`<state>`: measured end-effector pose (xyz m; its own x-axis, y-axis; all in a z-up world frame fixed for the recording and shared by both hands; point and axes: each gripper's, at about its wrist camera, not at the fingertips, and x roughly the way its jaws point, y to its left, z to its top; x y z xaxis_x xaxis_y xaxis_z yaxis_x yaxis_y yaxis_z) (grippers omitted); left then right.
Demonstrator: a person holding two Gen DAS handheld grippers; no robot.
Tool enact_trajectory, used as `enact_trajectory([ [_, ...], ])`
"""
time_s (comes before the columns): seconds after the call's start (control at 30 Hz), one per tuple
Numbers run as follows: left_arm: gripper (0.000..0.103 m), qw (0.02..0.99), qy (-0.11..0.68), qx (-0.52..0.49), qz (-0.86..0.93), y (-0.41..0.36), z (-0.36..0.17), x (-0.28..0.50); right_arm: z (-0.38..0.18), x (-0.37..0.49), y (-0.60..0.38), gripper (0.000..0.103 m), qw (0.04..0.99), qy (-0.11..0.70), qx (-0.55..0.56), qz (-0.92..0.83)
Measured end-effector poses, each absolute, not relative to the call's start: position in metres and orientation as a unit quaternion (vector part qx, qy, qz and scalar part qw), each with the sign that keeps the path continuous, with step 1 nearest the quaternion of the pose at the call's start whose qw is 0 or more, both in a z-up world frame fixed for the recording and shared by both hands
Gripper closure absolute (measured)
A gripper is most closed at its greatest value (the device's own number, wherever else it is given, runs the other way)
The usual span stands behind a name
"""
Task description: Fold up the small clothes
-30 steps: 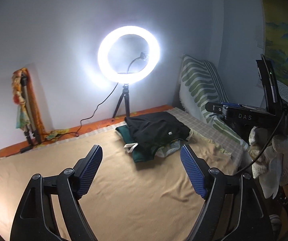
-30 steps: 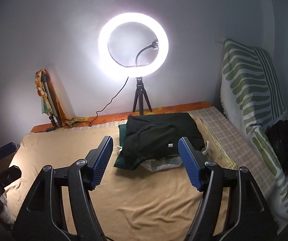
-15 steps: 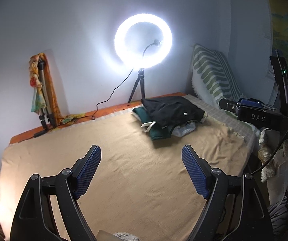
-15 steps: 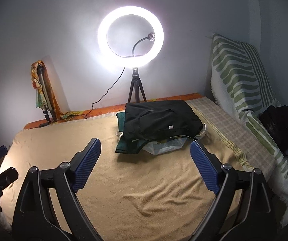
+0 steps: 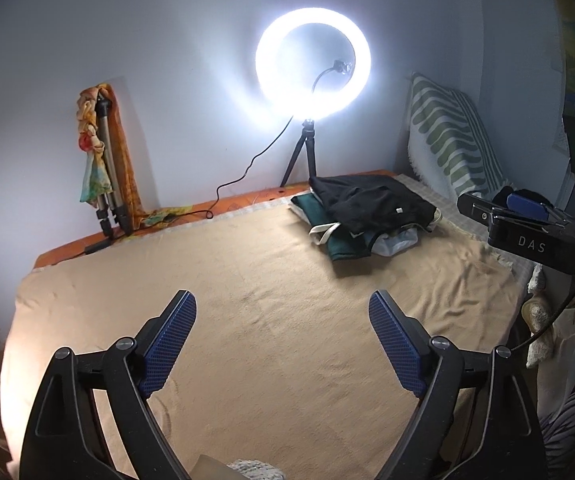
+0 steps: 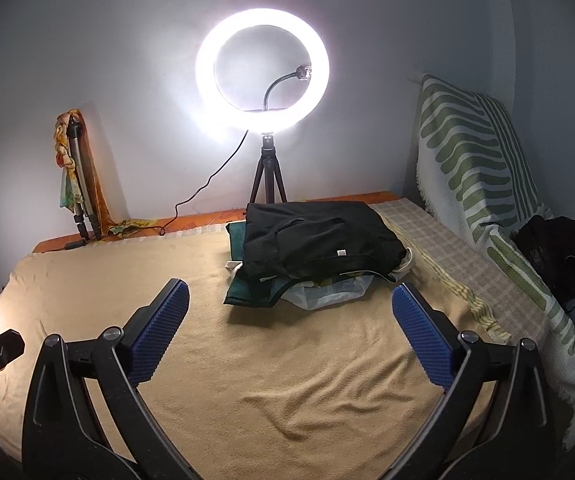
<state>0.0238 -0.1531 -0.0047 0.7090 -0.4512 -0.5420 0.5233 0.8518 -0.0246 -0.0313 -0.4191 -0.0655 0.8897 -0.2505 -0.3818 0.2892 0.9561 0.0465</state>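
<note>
Both grippers are mine and both have pulled back over the last second. Starting on the left: my left gripper point(image 5: 283, 312) hangs with its jaws spread wide and nothing between them, over bare tan blanket point(image 5: 247, 280). A second ago the stack point(image 5: 363, 216) sat right between its fingertips; now it lies well off at 1 o'clock, at the far end of the bed, so this gripper has backed away and swung left.

At 11 o'clock a folded tripod point(image 5: 107, 176) wrapped in a scarf leans on the wall. At 12 o'clock the ring light point(image 6: 263, 72) stands behind the bed.

The stack itself holds a black garment point(image 6: 315, 236) on top, folded into a fairly flat shape with a small white tag showing, a dark green piece point(image 6: 251, 292) under it and something pale point(image 6: 327, 292) poking out at the near edge. It looks the same as before; only my view of it has drawn back.

My right gripper point(image 6: 287, 312) is likewise wide and empty, with the stack at 12 o'clock just beyond its tips. Its jaws have spread further than they were a second ago.

At 3 o'clock a striped throw point(image 6: 483, 168) slopes down, with a dark heap point(image 6: 563, 256) lying loose on it.

I judge that the black piece is let go and done, and that loose heap may be what comes next, though I cannot tell whether it belongs to the job.
</note>
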Motion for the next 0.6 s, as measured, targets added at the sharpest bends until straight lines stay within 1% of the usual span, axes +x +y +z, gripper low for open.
enact_trajectory([
  [0.6, 0.015, 0.921, 0.282, 0.056, -0.262, -0.149, -0.0031, 0.0282, -0.0682, -0.0279, -0.4196, 0.0, 0.971, 0.189, 0.054, -0.137],
])
